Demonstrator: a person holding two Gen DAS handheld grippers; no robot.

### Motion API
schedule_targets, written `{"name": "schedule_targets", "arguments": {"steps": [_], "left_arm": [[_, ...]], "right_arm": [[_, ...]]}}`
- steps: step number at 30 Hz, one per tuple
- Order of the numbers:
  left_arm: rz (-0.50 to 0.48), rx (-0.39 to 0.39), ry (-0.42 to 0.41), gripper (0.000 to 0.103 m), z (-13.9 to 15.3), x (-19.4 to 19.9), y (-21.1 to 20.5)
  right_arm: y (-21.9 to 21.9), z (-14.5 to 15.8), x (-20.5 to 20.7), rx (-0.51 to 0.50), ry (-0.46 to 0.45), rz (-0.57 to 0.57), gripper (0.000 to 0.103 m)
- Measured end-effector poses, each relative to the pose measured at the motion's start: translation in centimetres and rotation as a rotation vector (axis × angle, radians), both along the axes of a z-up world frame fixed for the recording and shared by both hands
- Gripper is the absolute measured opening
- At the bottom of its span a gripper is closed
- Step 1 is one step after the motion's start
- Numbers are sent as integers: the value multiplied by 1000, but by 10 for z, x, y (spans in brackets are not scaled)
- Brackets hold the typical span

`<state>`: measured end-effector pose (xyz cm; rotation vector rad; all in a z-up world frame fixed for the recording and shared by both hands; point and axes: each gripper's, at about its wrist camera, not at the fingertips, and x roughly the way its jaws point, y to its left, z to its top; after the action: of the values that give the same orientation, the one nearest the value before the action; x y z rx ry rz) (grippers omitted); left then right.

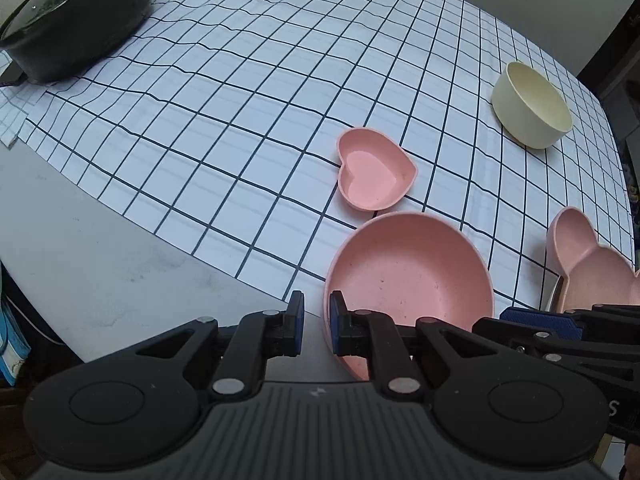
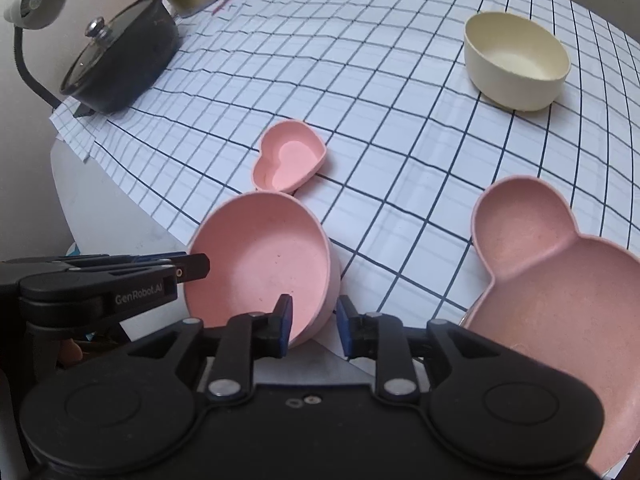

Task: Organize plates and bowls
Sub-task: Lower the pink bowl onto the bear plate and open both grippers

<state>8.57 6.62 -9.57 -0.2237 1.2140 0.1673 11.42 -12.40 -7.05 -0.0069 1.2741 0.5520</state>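
In the left wrist view the left gripper [image 1: 316,322] sits bottom centre, jaws parted and straddling the near-left rim of the round pink bowl [image 1: 412,276] without visibly clamping it. In the right wrist view the right gripper [image 2: 314,326], also unclenched, brackets the same bowl's near-right rim at lower centre. Both hands look equally near; the heart dish [image 2: 290,156] lies just beyond.

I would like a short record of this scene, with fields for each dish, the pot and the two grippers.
round pink bowl: near table edge, both grippers at its rim
heart dish: pink, just behind round bowl
cream bowl: far right, alone
bear-shaped plate: pink, near right
black pot: lidded, far left
left gripper: open
right gripper: open
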Motion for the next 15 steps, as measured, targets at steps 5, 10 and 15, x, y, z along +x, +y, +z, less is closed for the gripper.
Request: {"name": "schedule_targets", "arguments": {"steps": [5, 10, 15], "left_arm": [[-13, -4, -29, 13, 14, -6, -6], [-39, -14, -67, 14, 32, -9, -17], [-58, -19, -117, 14, 53, -9, -29]], "right_arm": [[-4, 16, -3, 18, -32, -1, 34], [-14, 35, -5, 36, -79, 2, 38], [-25, 59, -9, 39, -165, -3, 55]]}}
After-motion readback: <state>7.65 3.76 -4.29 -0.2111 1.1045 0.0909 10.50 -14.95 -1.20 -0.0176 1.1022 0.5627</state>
